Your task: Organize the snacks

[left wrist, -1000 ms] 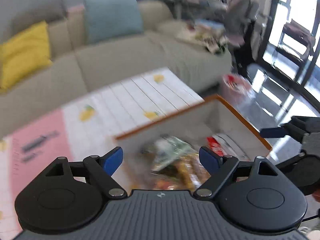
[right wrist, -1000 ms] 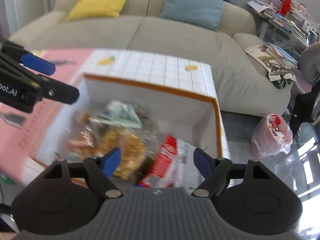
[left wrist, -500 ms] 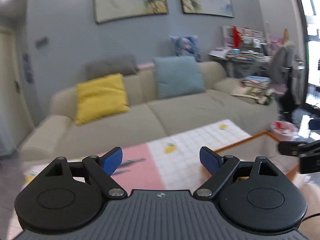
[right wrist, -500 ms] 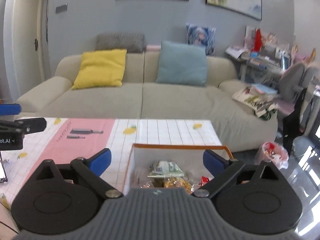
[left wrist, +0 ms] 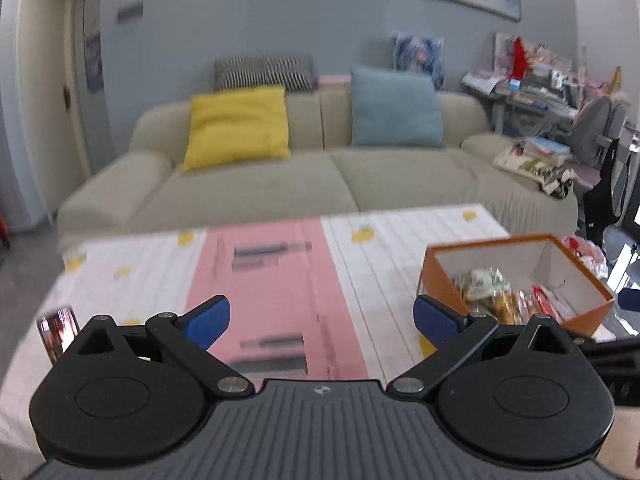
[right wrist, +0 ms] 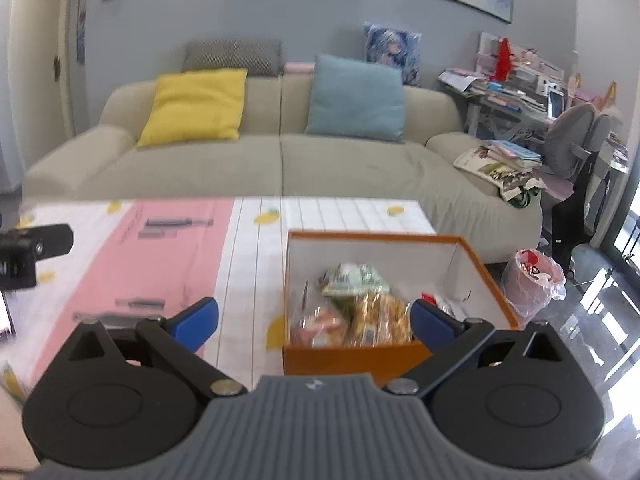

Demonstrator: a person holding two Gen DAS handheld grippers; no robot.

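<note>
Item: snack packets (right wrist: pixel 352 304) in an orange box (right wrist: pixel 352 356), both claws empty

We record the right gripper (right wrist: pixel 312 322) with jaws opening and almost full wide, nothing between them; the box sits just ahead of it on the checked tablecloth (right wrist: pixel 248 264), the packets heaped on the box floor beyond its right fingertip. The left gripper (left wrist: pixel 320 320) is also spread wide and grasps nothing; for it the box (left wrist: pixel 576 320) lies ahead and off to the right, only cloth between its fingers. We judge the packets light, soft and crinkly (film wrappers, likely slippery, contents probably crushable), so we would pinch one by a sealed edge or flat corner with gentle pressure, not across its puffed middle. The green-printed packet (right wrist: pixel 356 280) lies on top and looks easiest to reach.
</note>
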